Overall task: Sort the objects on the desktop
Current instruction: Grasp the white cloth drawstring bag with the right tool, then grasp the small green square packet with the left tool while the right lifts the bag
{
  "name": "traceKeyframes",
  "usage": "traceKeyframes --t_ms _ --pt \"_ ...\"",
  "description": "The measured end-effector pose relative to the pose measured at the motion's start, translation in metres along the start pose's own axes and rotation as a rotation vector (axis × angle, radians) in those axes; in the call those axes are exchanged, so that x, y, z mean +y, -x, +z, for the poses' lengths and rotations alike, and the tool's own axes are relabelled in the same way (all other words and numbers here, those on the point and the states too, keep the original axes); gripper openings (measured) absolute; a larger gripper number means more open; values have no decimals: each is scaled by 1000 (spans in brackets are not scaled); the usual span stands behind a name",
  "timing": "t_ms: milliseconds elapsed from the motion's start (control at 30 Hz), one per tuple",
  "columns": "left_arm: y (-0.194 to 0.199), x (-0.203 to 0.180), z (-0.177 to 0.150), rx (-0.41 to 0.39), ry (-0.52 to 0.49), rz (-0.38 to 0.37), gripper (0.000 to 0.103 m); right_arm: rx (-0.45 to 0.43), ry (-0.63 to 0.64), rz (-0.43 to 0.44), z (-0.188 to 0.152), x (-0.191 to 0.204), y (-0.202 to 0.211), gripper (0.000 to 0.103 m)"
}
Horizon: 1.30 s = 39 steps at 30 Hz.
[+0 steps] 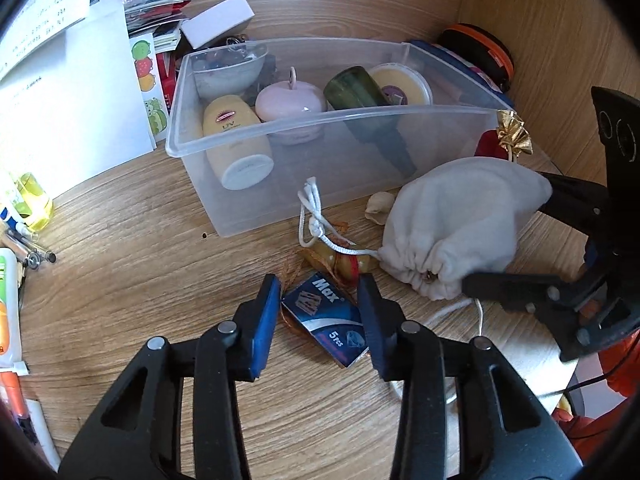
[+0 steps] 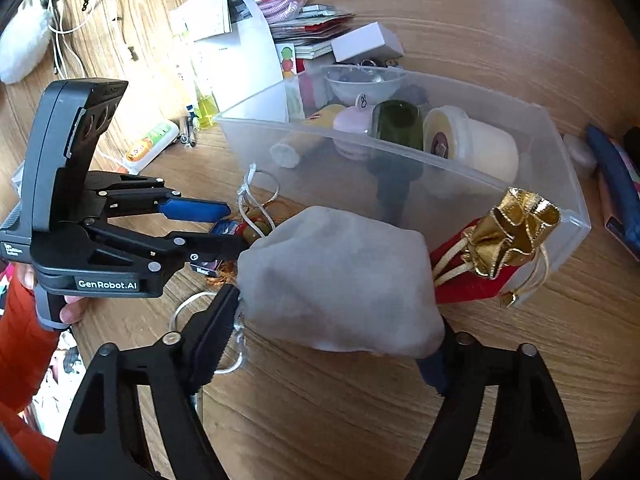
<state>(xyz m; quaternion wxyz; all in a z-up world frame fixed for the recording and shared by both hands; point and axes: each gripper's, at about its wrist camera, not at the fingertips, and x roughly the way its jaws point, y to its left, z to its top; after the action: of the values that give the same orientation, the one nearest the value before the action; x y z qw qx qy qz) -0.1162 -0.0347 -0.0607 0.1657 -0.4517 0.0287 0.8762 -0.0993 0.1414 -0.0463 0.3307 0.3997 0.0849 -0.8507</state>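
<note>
A small blue box printed "Max" lies on the wooden desk, and my left gripper is shut on it, a blue pad against each side. The right wrist view shows that same left gripper from the side, with the box between its fingers. A pale grey drawstring pouch sits in front of the clear plastic bin. My right gripper is shut on the pouch; its right finger is mostly hidden behind the cloth. From the left wrist camera, the right gripper clamps the pouch from the right.
The bin holds a yellow tube, a pink case, a green bottle and a cream tub. A red pouch with a gold top leans on it. Papers and pens crowd the left.
</note>
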Motion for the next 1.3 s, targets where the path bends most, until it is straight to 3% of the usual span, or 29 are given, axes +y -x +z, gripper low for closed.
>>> traceKeyframes --t_ms 67,300,467,700,1000,1300 --pt "3 0 -1 -7 3 4 39 -8 2 -12 0 0 1 60" --pt "30 11 -8 -76 69 -4 39 -49 -16 -1 -2 -2 12 37" --pt "44 18 -19 -86 114 -5 39 -86 15 -7 -2 10 23 28" --pt "56 0 -38 -77 103 -32 39 -134 22 -26 -4 20 44 21" --pt "67 -57 -62 -76 7 -105 53 -200 -27 -39 -7 9 75 18" --pt "42 -108 -70 -1 -87 -106 54 -139 -32 -84 -29 -2 74 22"
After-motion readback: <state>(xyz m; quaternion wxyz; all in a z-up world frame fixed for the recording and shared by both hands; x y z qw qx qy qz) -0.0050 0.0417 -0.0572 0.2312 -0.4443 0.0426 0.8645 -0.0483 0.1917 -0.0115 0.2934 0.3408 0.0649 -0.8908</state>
